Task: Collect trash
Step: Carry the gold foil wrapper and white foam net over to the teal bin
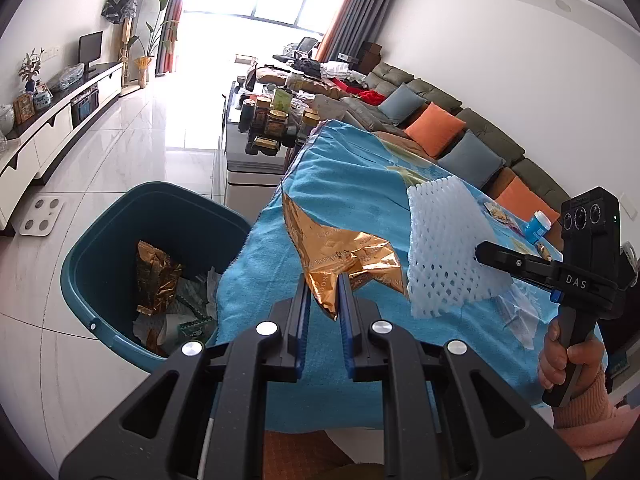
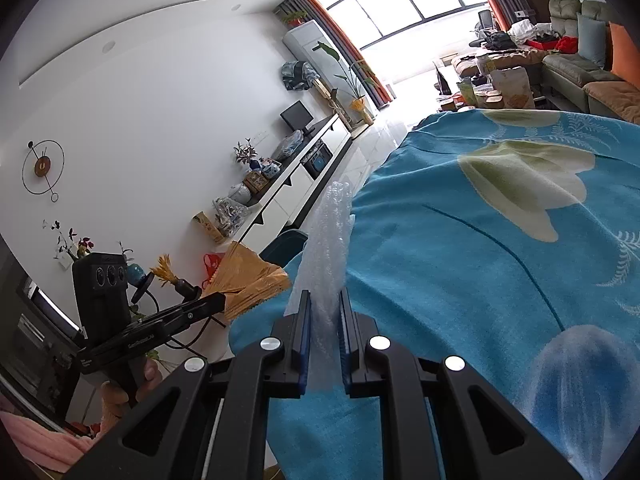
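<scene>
My left gripper point(image 1: 323, 280) is shut on a crumpled gold foil wrapper point(image 1: 340, 256) and holds it above the blue tablecloth point(image 1: 352, 168), just right of the teal trash bin point(image 1: 116, 236). The bin holds another gold wrapper point(image 1: 156, 276) and paper scraps. My right gripper point(image 2: 325, 298) is shut on a white foam fruit net point(image 2: 330, 248), held edge-on above the cloth point(image 2: 480, 280). In the left wrist view the right gripper point(image 1: 486, 254) holds the net point(image 1: 444, 248) to the right of the wrapper. The left gripper point(image 2: 218, 304) with the wrapper point(image 2: 248, 280) shows in the right wrist view.
A small blue-and-white bottle point(image 1: 538, 226) and clear plastic scraps point(image 1: 520, 316) lie on the cloth at the right. A coffee table with jars point(image 1: 264, 124) stands beyond, a sofa with cushions point(image 1: 436, 128) to the right, a white TV cabinet point(image 1: 60, 124) on the left.
</scene>
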The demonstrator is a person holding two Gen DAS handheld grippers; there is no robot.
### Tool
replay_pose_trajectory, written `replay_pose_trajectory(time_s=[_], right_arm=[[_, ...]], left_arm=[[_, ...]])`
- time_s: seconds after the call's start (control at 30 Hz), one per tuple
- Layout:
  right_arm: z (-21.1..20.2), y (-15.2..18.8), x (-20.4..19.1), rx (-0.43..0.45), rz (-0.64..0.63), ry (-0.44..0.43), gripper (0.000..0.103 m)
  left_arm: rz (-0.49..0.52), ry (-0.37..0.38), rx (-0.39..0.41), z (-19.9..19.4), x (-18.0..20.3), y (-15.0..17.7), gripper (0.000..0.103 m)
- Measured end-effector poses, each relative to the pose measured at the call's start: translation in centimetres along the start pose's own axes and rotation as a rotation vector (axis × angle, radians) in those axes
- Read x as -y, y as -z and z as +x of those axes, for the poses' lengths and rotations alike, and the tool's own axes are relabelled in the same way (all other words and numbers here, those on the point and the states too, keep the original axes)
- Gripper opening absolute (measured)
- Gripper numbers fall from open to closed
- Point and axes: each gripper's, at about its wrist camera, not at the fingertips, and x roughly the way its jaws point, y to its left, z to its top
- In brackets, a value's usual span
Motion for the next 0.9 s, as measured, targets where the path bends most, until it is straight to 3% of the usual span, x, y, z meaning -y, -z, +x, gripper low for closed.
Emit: replay_pose_trajectory(time_s=[0.9], right_arm=[[1.7,-0.3,-0.8,-0.031,-0.019,-0.037,0.011]], left_arm=[[-0.046,-0.060,0.021,-1.2,-2.0,0.0,0.014]])
